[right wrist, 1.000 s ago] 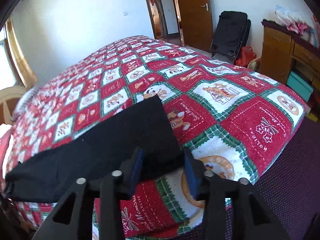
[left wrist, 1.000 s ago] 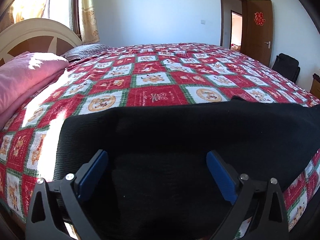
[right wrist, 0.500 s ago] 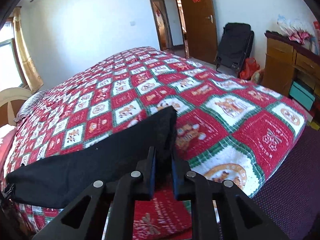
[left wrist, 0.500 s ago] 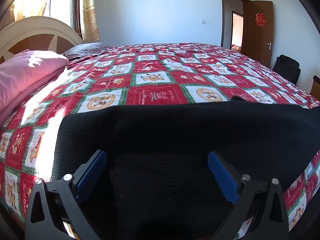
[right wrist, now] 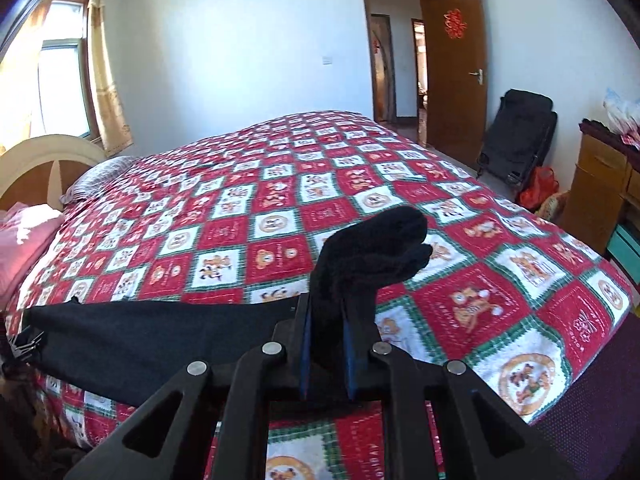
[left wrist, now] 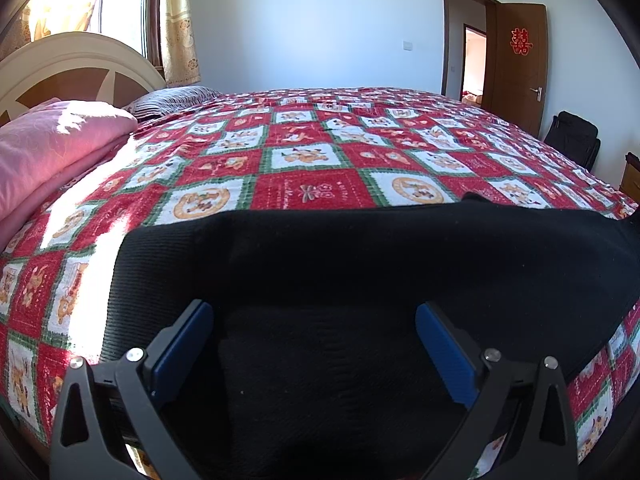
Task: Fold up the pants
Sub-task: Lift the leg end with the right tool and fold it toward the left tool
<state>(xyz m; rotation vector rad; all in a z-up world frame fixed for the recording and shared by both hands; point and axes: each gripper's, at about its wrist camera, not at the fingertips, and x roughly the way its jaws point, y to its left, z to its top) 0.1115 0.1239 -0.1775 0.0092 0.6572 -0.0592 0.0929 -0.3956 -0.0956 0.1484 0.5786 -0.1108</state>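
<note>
Bedspread below, right hand-held gripper pinches black pants.

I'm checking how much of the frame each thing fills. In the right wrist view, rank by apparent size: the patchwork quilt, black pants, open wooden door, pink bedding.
Largest to smallest as they look:
1. patchwork quilt
2. black pants, though nearness to the camera inflates them
3. open wooden door
4. pink bedding, cut off by the frame edge, so its real extent is unsure

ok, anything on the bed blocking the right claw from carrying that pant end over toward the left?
Nothing visible. The right claw is shut on the black pants, and the quilt between is bare; the pink bedding lies off by the headboard.
</note>
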